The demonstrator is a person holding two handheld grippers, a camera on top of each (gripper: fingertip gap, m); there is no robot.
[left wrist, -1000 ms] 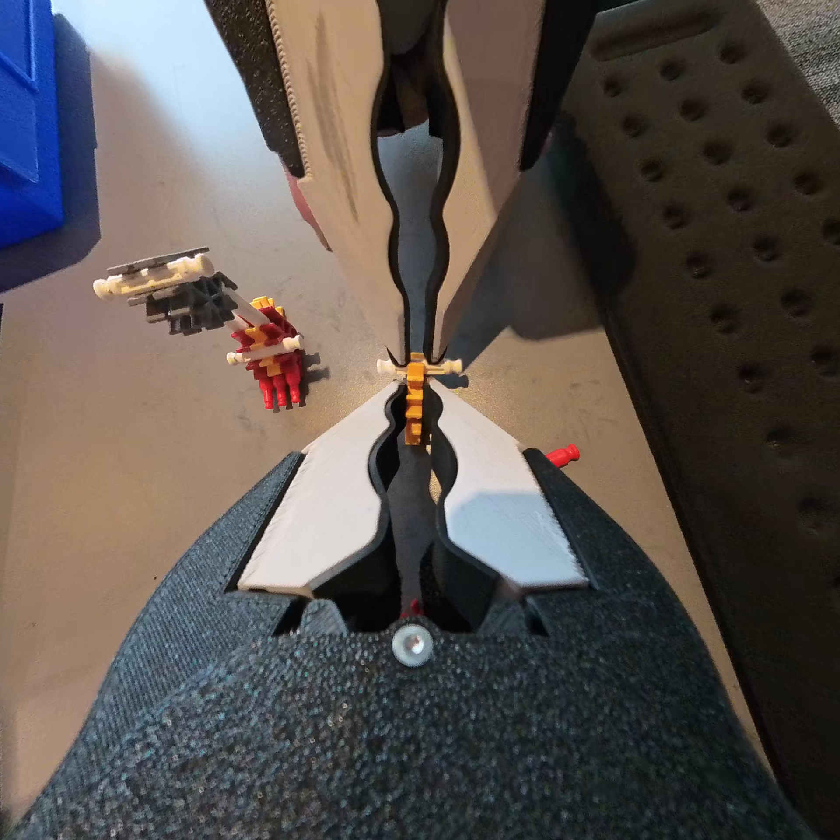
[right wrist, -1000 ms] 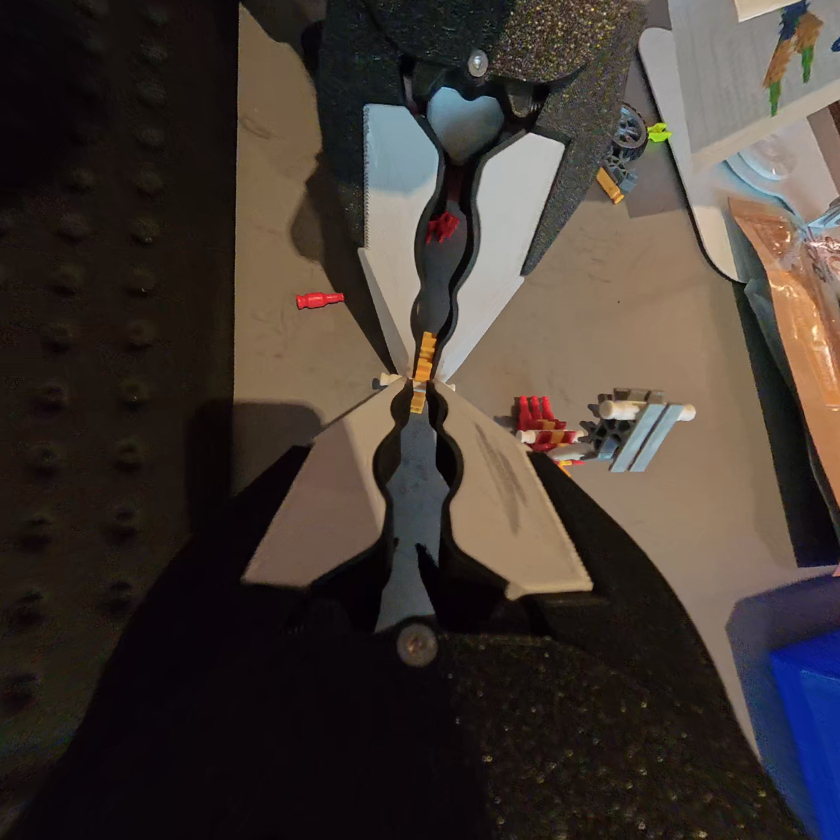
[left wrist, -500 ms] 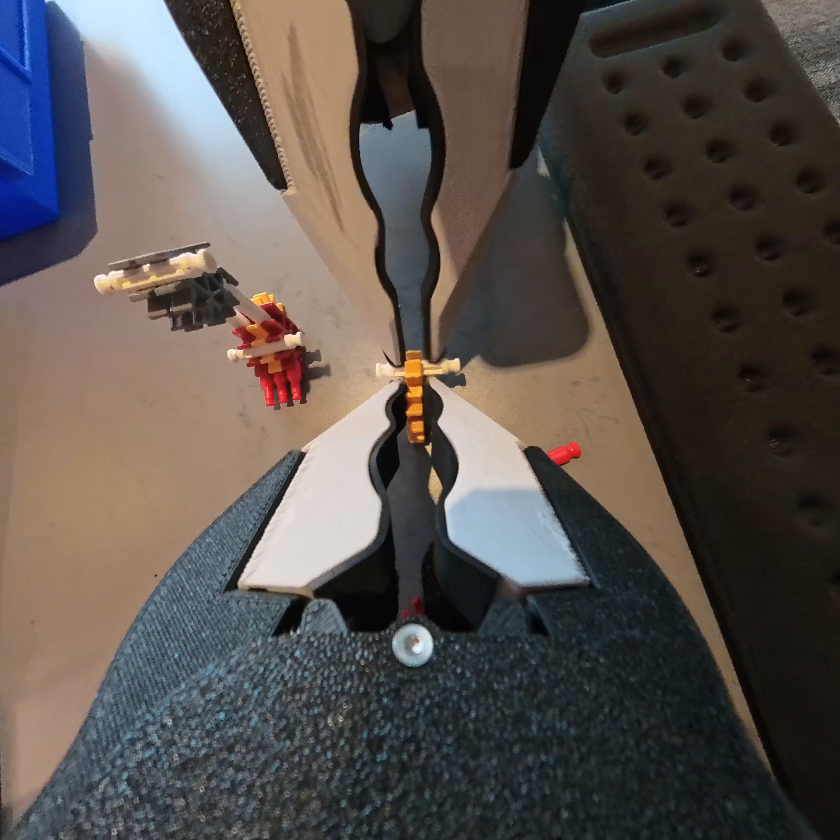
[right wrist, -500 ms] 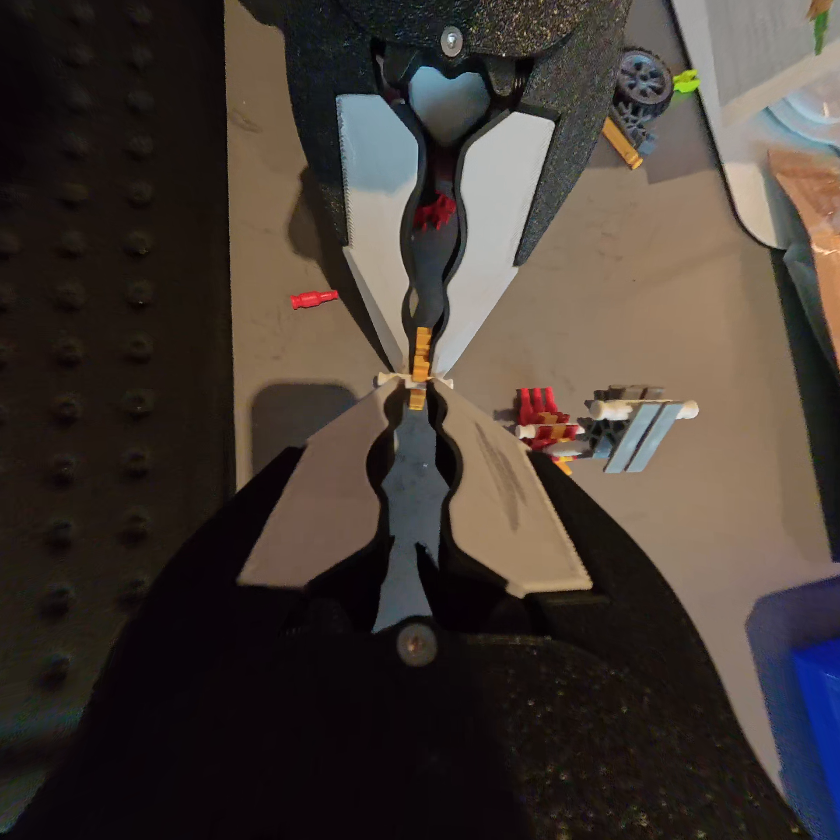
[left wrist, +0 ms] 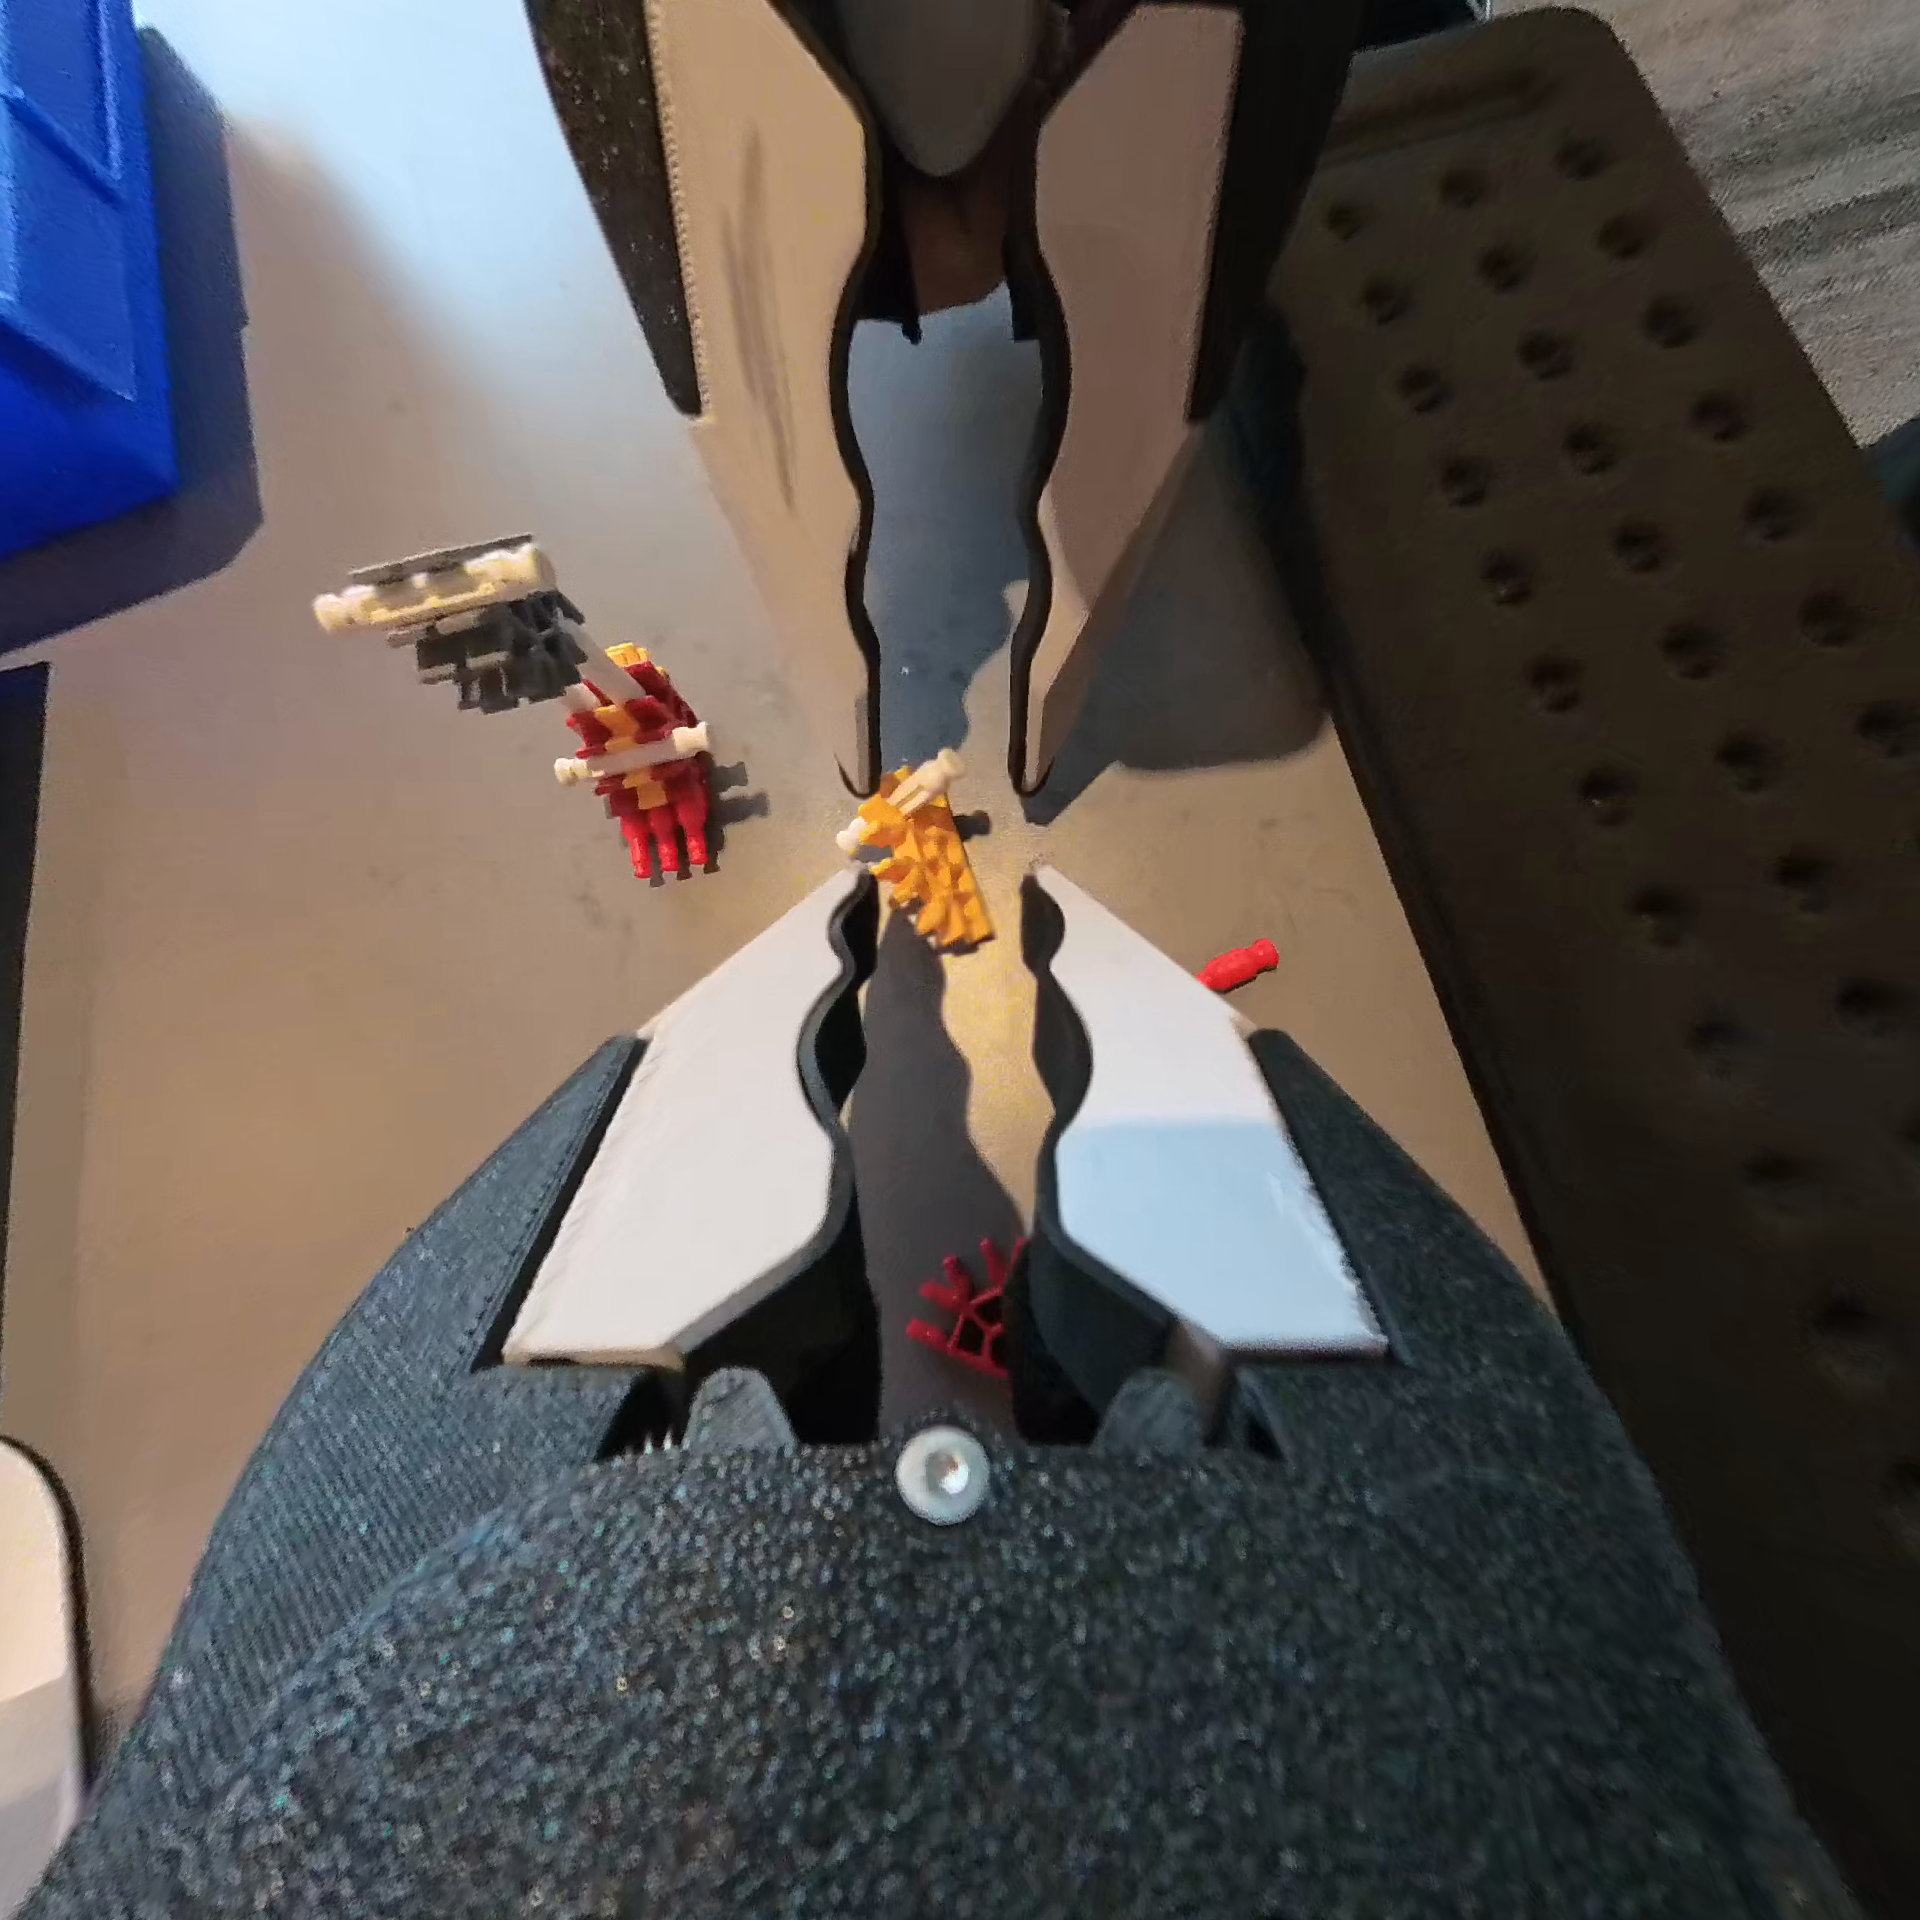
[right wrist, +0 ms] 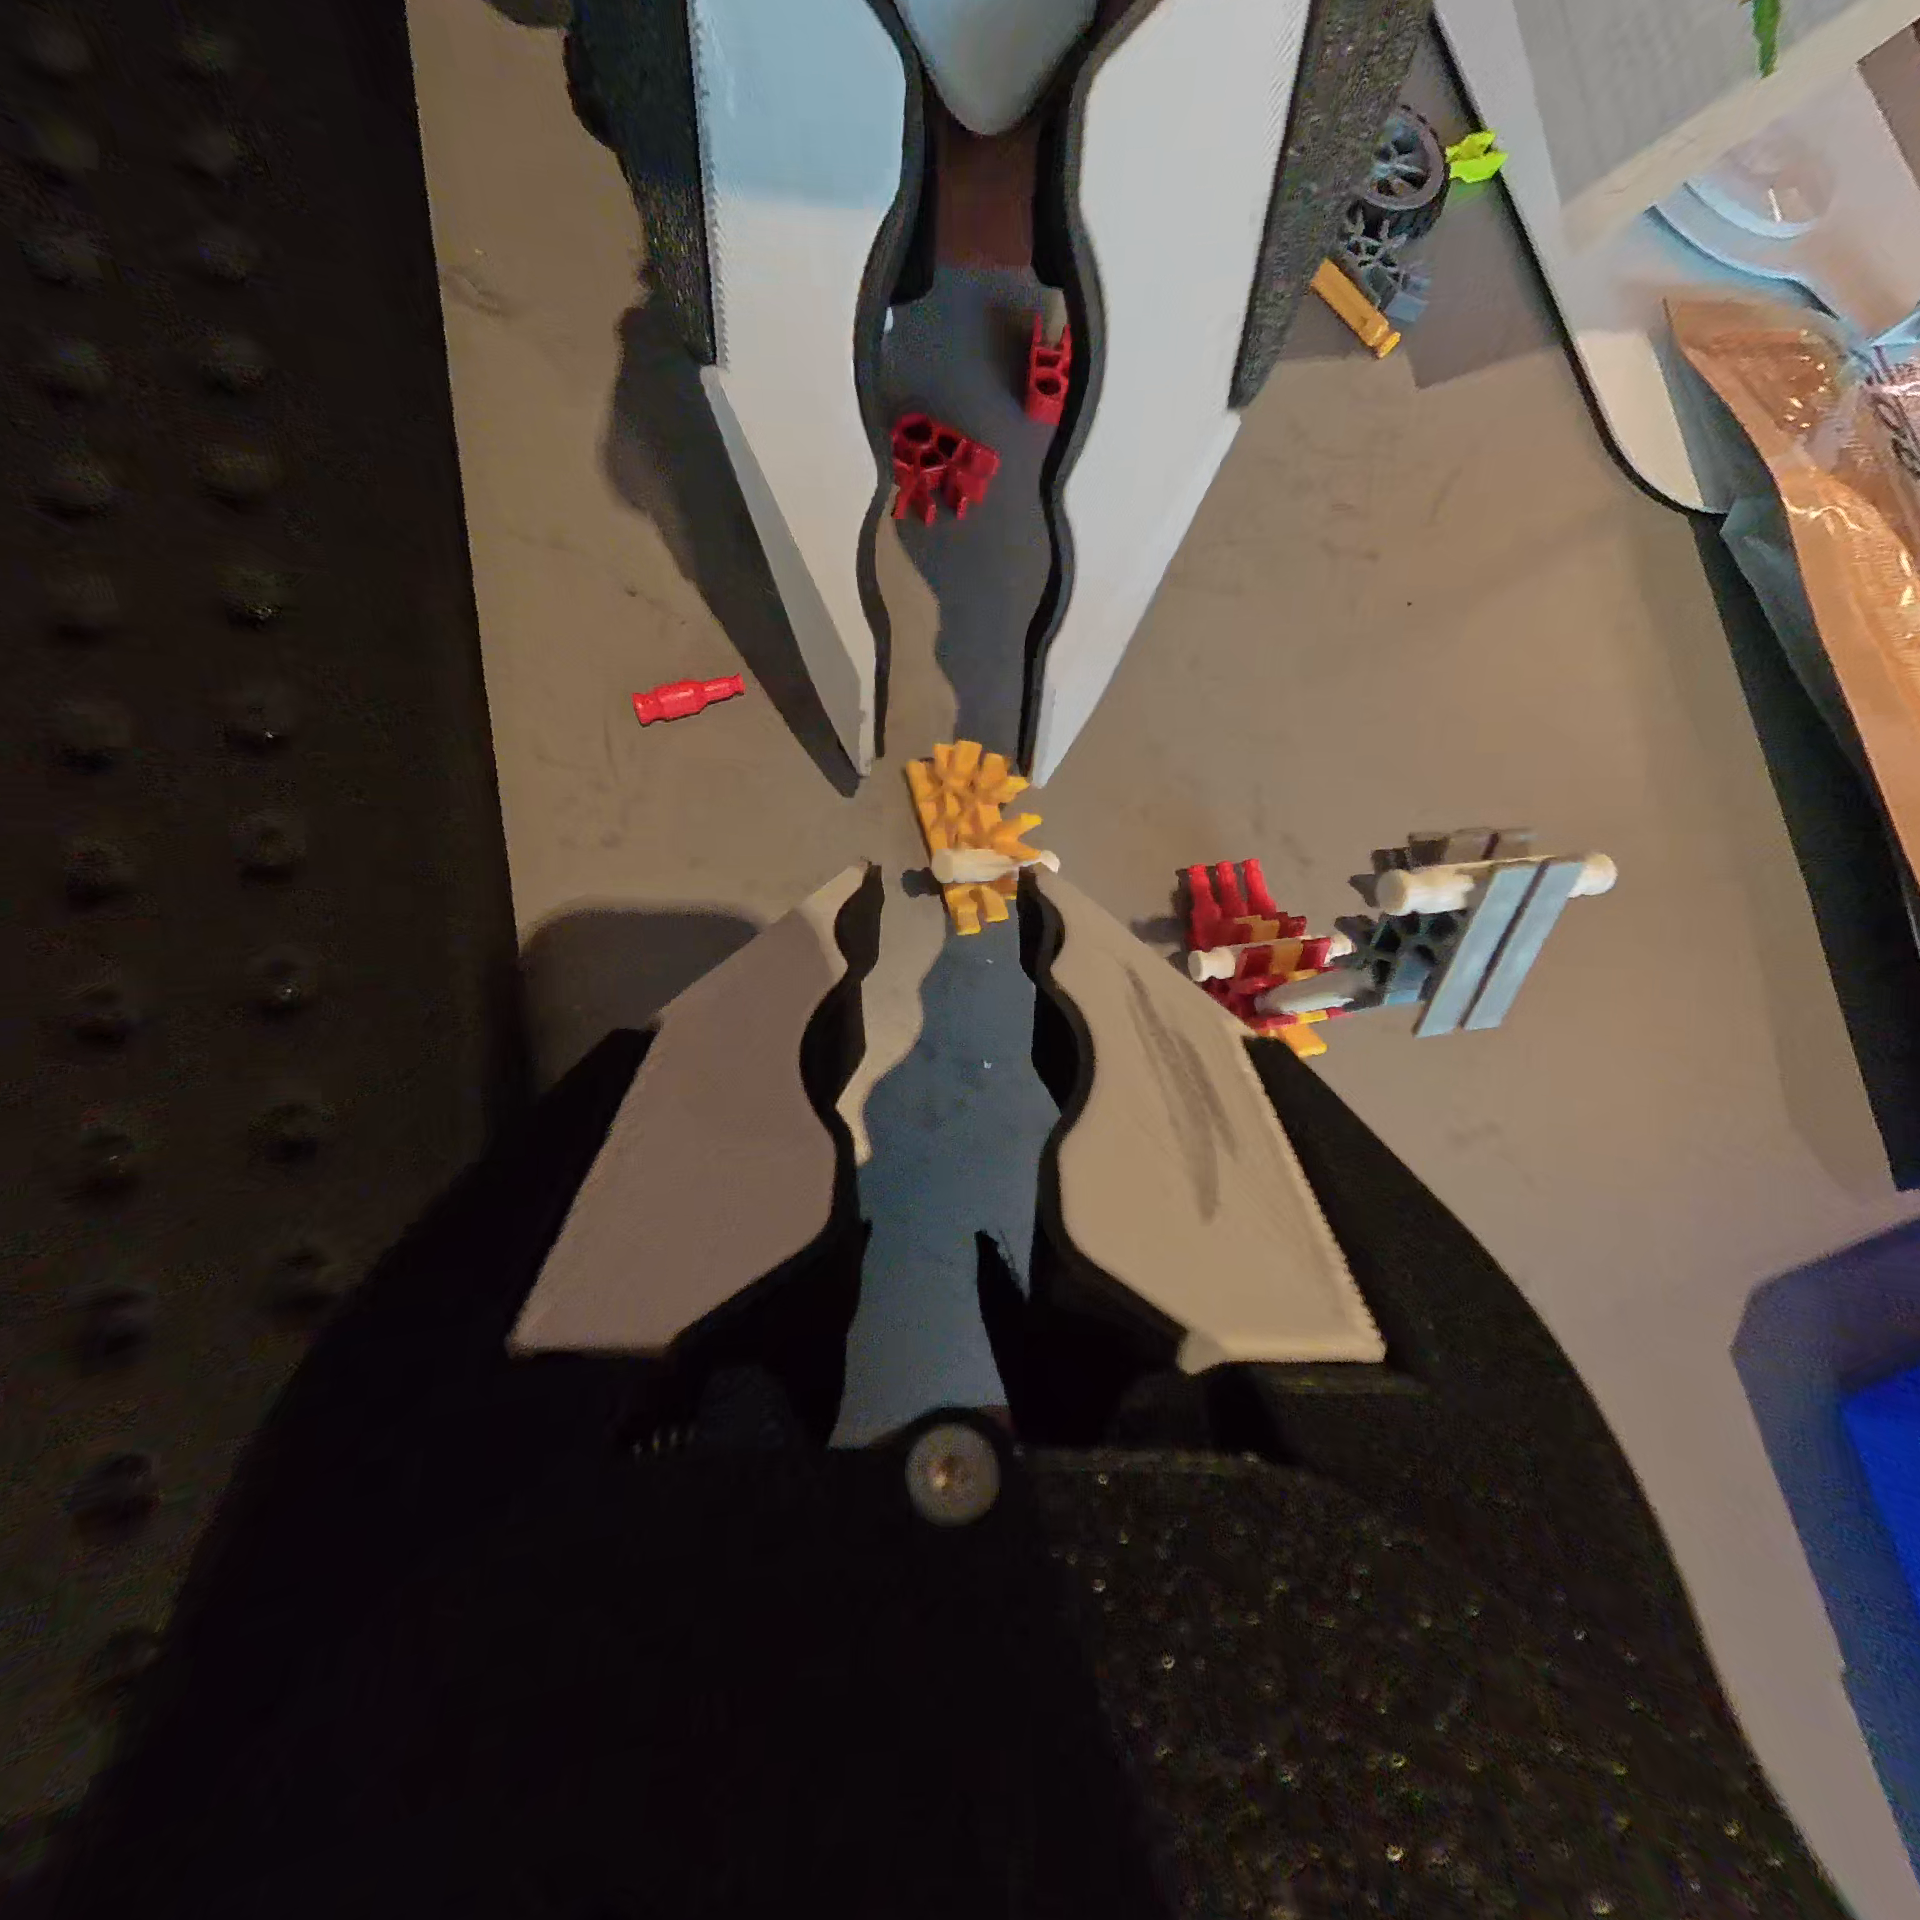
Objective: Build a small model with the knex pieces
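Orange toothed plastic connectors on a white rod lie on the smooth tabletop, loose between the parted wavy-edged fingers of the left gripper and right gripper.

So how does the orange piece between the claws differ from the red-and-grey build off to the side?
The orange piece is small, one colour plus a single white rod; the red-and-grey build is larger, with red, orange, dark grey and several white rods. The orange piece lies between the open left claw and right claw; the build sits clear of both. Both rest on the table, ungripped.
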